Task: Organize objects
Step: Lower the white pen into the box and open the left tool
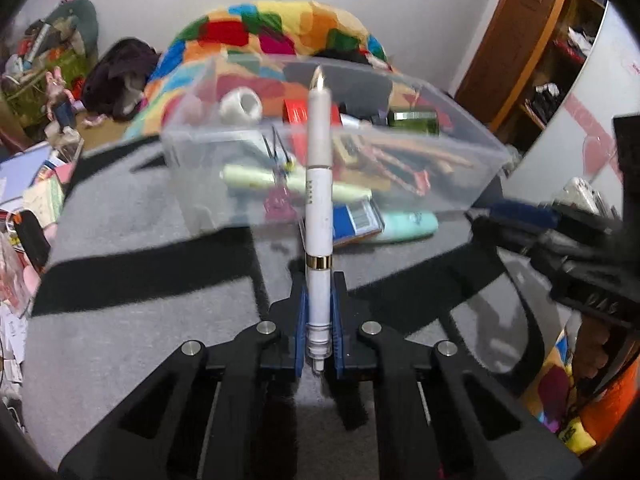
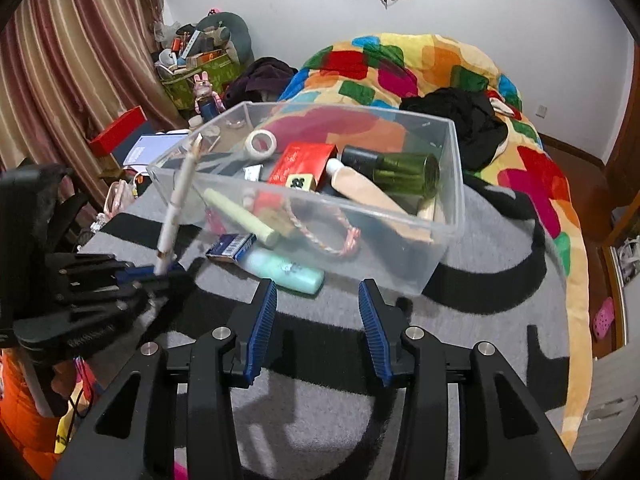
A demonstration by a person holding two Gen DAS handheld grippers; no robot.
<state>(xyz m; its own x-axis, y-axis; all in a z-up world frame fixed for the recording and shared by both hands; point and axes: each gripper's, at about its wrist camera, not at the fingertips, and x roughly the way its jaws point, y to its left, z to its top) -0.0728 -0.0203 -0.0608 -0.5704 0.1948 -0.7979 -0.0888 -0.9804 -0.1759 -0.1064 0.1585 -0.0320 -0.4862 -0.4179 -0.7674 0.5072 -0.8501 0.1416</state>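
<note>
A bedroom is serving as the workplace: a grey and black blanket is lying over the bed, with a patchwork quilt heaped behind.

The left tongs are pinching shut on a white pen near its lower end, so the pen is standing up along the fingers, its gold tip pointing toward the clear bin. The right tongs are standing partly open with nothing between the pads, hovering just short of the bin's near wall.

The pen is looking light, stiff and smooth; gripped so low, it is likely to pivot or slip, so a hold nearer the gold band would probably be steadier.

Just outside the bin's near wall are lying a mint tube and a blue box.

The left wrist view is showing the pads pressing on the barrel. The right wrist view is showing the pen leaning toward the bin's left corner, and the bin's contents more clearly: a tape roll, a red packet and what seems to be a dark green bottle.
</note>
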